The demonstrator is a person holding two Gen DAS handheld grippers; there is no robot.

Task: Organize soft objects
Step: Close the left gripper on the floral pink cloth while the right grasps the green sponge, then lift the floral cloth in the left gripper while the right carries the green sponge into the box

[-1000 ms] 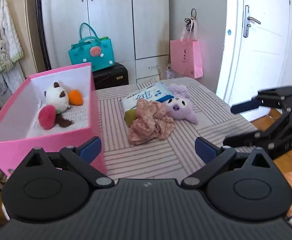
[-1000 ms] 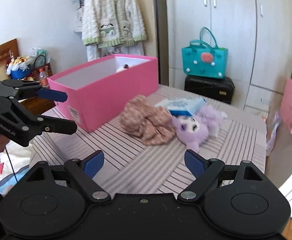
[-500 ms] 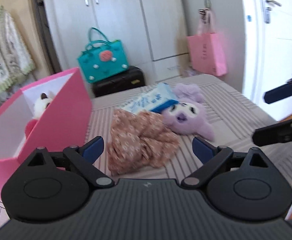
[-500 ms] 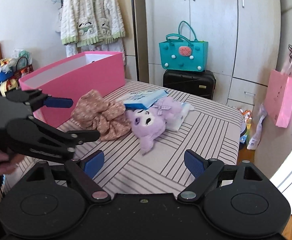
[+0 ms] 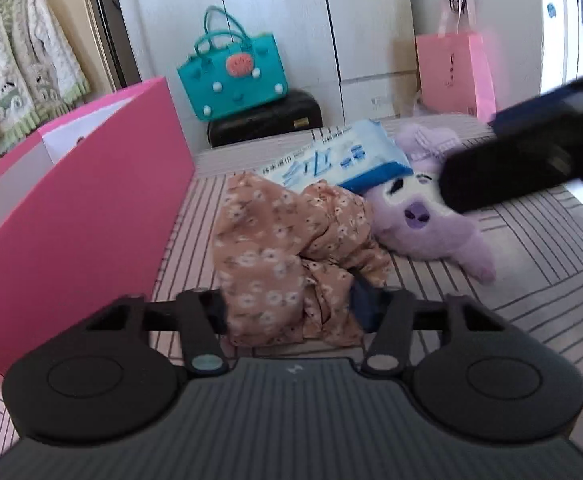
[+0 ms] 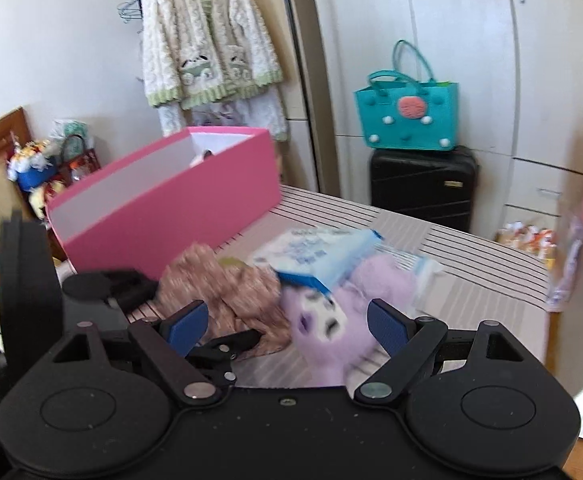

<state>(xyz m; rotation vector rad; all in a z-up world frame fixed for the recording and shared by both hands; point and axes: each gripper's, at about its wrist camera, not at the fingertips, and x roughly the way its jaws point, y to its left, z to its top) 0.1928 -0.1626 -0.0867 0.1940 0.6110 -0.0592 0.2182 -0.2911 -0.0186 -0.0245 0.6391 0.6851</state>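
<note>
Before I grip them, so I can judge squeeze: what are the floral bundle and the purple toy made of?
Floral cloth: thin woven fabric, matte, judging by its crumpled folds. Purple plush toy: fuzzy pile fabric, probably stuffed, with a soft rounded shape. Both look easily compressed.

Daylight falls on white wardrobe doors [image 6: 467, 52], a teal handbag [image 6: 405, 118] atop a black suitcase [image 6: 421, 186], a cream cardigan [image 6: 207, 36] hanging on the wall, and a pink paper bag [image 5: 455, 72] beside the white door [image 5: 571, 20].
</note>
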